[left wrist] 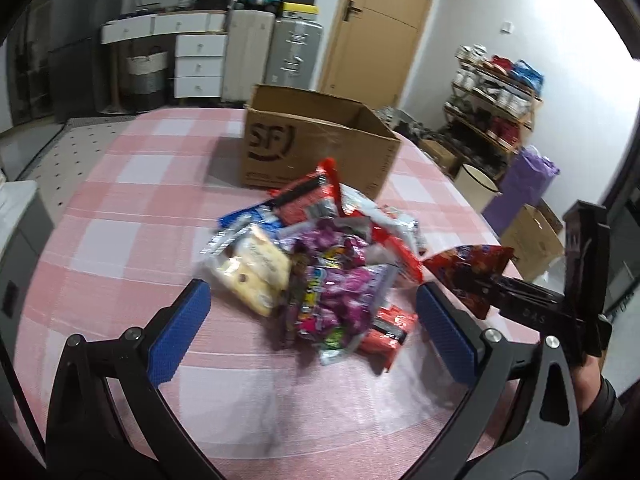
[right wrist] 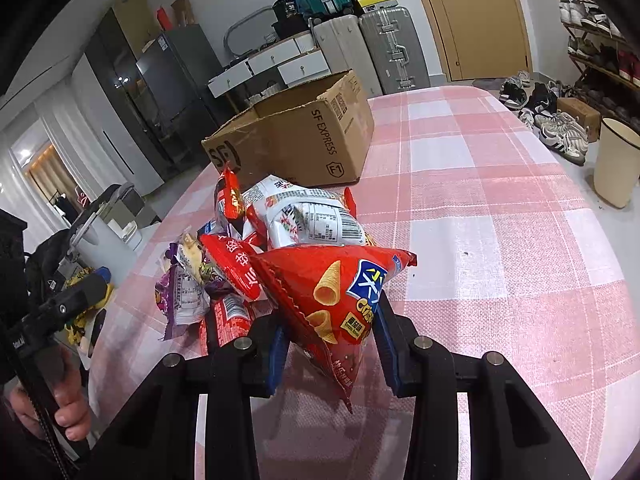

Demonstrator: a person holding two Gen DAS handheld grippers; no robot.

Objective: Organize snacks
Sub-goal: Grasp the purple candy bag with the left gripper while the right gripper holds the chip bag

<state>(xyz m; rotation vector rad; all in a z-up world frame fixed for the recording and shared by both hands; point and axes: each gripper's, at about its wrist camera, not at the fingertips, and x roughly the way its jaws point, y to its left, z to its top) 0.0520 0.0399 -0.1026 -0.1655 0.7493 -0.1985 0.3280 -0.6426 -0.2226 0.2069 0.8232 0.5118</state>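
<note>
While the right gripper (right wrist: 332, 344) pinches the red cone-snack bag (right wrist: 340, 296) (left gripper (left wrist: 312, 332) spread, empty), lift clear before reaching ahead to the cardboard box (right wrist: 296, 136).

Round table in a pink-and-white checked cloth (left wrist: 120, 184)

We see an open brown cardboard box (left wrist: 316, 148) standing near its far edge, and just before the box a heap of mixed snack packets (left wrist: 316, 264).

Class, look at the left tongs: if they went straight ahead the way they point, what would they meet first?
Most likely the heap of snack packets on the checked tablecloth; the left tongs stand open before it, though depth is unclear.
</note>
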